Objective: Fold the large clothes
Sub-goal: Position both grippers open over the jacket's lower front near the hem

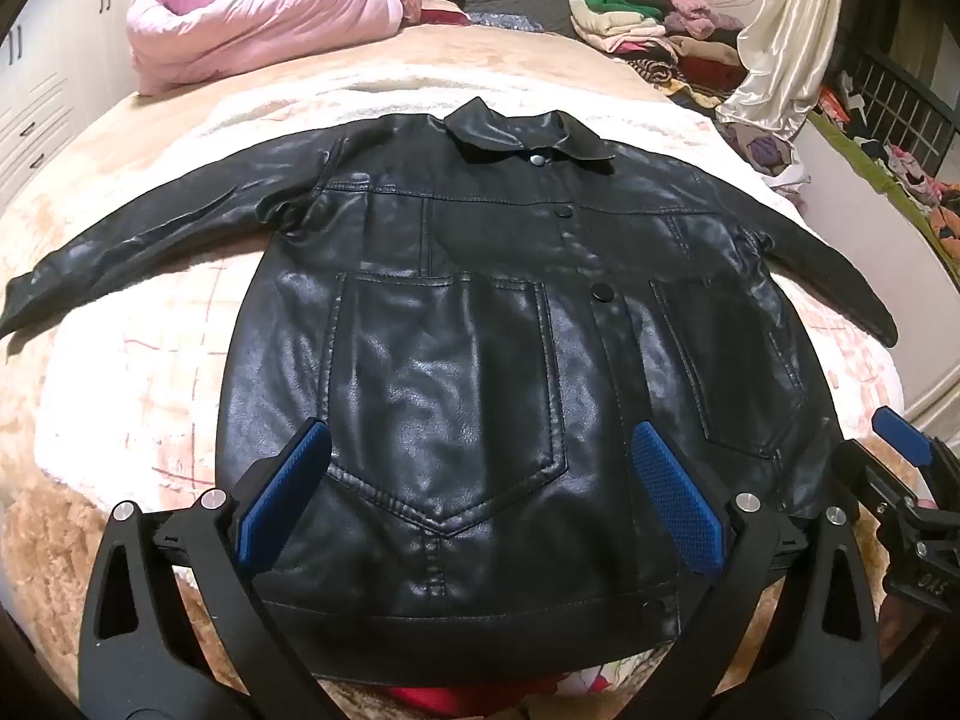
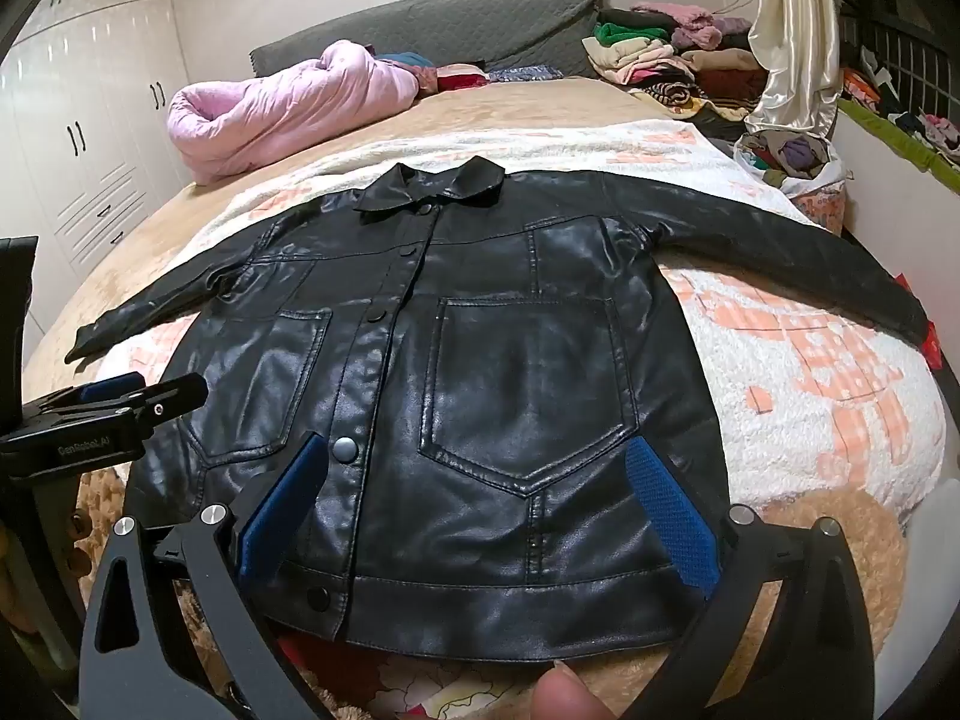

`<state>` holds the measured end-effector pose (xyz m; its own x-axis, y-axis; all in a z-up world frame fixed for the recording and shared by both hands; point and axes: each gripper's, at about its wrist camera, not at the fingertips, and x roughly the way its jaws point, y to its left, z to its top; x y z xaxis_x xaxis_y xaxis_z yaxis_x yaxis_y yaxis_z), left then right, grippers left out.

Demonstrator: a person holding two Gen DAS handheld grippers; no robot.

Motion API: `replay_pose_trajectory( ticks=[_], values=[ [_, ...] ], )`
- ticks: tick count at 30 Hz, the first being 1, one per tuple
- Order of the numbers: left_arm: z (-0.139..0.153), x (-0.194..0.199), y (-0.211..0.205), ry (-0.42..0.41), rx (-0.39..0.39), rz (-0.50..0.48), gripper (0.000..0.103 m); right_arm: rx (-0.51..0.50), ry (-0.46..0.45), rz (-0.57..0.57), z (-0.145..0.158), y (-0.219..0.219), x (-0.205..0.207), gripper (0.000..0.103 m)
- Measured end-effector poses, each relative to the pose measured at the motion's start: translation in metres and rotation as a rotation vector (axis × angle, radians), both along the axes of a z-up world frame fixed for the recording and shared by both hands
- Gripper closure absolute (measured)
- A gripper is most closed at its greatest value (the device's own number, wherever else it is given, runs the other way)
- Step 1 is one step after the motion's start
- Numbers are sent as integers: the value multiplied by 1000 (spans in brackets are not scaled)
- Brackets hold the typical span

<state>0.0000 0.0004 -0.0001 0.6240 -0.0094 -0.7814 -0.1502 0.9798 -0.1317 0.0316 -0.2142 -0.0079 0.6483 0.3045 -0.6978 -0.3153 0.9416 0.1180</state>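
The only readable writing is "GenRobot.AI" on the body of the left gripper, seen at the left edge of the right wrist view; in the left wrist view, lower right, the right gripper carries inverted characters too small to make out. The black leather jacket lies face up, buttoned, in the middle of both frames on a white-and-peach blanket, sleeves spread to either side. Both grippers hang over its lower hem, blue pads wide apart, pinching nothing — the left gripper over one pocket, the right gripper over the other. Upper left sits a rolled pink quilt; upper right, a heap of clothes and a cream satin curtain.
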Motion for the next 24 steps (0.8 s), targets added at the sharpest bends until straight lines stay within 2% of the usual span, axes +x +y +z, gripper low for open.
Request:
replay_pose_trajectory(
  ticks=[24],
  values=[
    [0,0,-1,-3,9,-2,9,-2,-2,0,1,3,-1,4]
  ],
)
